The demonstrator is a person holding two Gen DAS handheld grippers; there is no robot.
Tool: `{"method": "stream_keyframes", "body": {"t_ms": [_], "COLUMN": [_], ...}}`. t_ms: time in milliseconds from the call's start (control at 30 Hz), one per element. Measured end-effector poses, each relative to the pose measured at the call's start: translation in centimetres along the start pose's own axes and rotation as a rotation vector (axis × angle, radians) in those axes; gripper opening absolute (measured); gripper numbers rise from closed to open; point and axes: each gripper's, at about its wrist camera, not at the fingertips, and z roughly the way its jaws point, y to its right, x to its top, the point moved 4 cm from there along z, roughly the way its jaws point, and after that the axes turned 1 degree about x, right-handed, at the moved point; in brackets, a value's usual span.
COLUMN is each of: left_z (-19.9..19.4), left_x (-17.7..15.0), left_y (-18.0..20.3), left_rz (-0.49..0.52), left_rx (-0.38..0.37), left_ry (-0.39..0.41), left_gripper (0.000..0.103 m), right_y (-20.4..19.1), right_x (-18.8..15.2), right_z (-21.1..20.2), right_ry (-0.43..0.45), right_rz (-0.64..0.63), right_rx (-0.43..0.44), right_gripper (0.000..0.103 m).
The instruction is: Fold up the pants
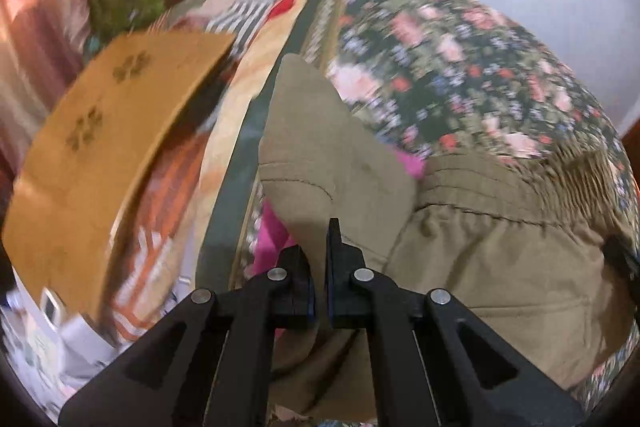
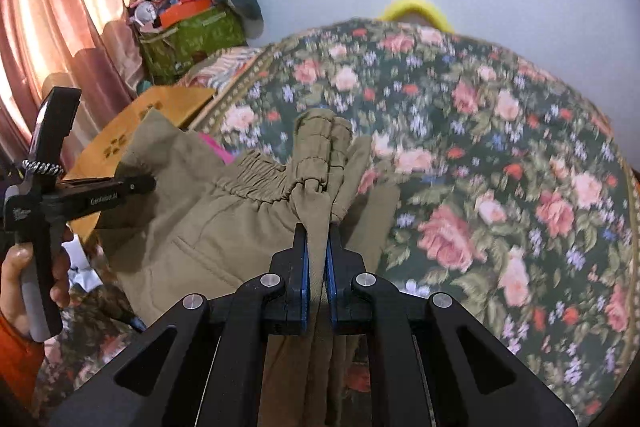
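Observation:
Khaki pants with an elastic waistband lie on a floral bedspread. My left gripper is shut on a fold of the khaki cloth, which covers its left finger. In the right wrist view my right gripper is shut on a bunched part of the pants near the waistband. The left gripper shows there at the left, its fingers pinching the pants' other edge. A pink lining or cloth peeks from under the pants.
A tan wooden board with flower cutouts stands left of the bed. A green bag with clutter sits by the pink curtain. A yellow object lies at the bed's far edge by the white wall.

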Motion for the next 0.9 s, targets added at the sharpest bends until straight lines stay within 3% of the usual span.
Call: {"method": "stream_keyframes", "body": {"t_ms": [100, 167, 267, 367, 500, 667, 900], "left_z": [1.4, 1.6, 1.4, 0.9, -0.4, -3.4, -13.4], "left_x": [-0.9, -1.4, -2.5, -4.1, -6.2, -7.7, -8.1], "left_y": [-1.2, -1.8, -2.4, -2.9, -3.4, -3.0, -0.1], "left_rz": [-0.031, -0.028, 0.009, 0.063, 0.108, 0.142, 0.22], "left_rx": [-0.007, 0.004, 0.056, 0.093, 0.119, 0.1, 0.067], "left_ry": [-0.033, -0.037, -0.055, -0.08, -0.105, -0.111, 0.041], "left_gripper": [0.011, 0.021, 0.036, 0.044, 0.044, 0.044, 0.044], "right_y": [0.5, 0.7, 0.6, 0.5, 0.0, -0.9, -3.0], "right_x": [-0.7, -1.0, -1.8, -2.9, -4.6, -5.4, -3.6], "right_z": [-0.2, -0.5, -1.4, -2.4, -3.9, -6.6, -14.0], "right_ry": [-0.006, -0.025, -0.045, -0.057, -0.063, -0.059, 0.08], "right_rz": [0.016, 0.03, 0.011, -0.004, -0.004, -0.006, -0.049], "right_rx": [0.006, 0.017, -0.001, 0.0, 0.017, 0.02, 0.013], "right_gripper": [0.01, 0.018, 0.021, 0.028, 0.028, 0.028, 0.028]}}
